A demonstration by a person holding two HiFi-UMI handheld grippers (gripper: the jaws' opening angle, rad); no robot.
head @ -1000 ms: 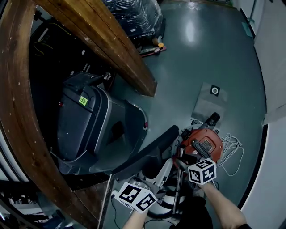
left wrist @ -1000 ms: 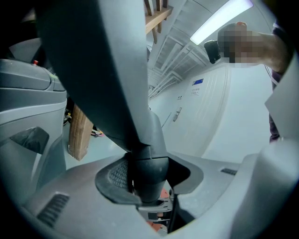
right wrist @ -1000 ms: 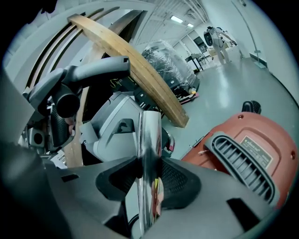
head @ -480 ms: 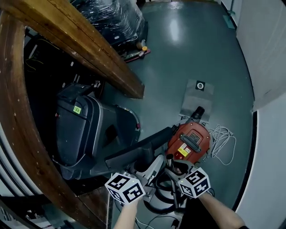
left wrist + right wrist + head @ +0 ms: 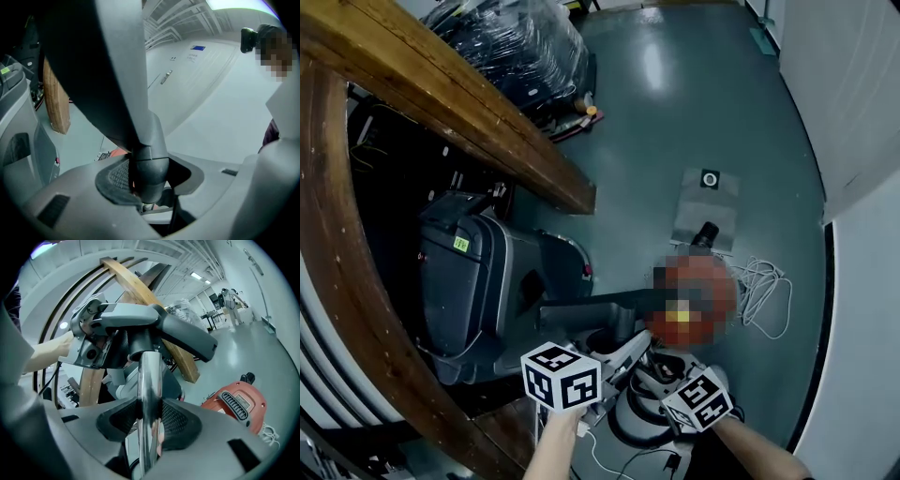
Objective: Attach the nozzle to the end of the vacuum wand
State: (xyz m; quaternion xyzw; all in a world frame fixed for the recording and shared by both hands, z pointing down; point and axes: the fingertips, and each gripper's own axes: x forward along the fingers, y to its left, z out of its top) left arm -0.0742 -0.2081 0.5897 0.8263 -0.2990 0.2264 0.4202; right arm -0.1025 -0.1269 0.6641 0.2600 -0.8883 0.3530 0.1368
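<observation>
Holding the nozzle by its round dark neck, the left tool is shut tight on it, one pad on each side. The nozzle is up off the floor on the left, and its long head sticks out far to the left. Just right of it, the shiny wand points up into the neck. The right tool is clamped on the wand, with both pads pressing the metal. The red vacuum sits on the floor to the right.

To do this step well, I think the wand and the neck should be kept in one straight line. Then push the two together with a firm, even push. A small twist may help the wand slide all the way in. Both tools should keep a tight hold so nothing slips or tips.

The spot where the wand goes into the neck is hard to see. The neck covers it in the right gripper view, and the tools cover it in the head view, so I cannot tell if the wand is fully in. The low end of the wand is cut off.
</observation>
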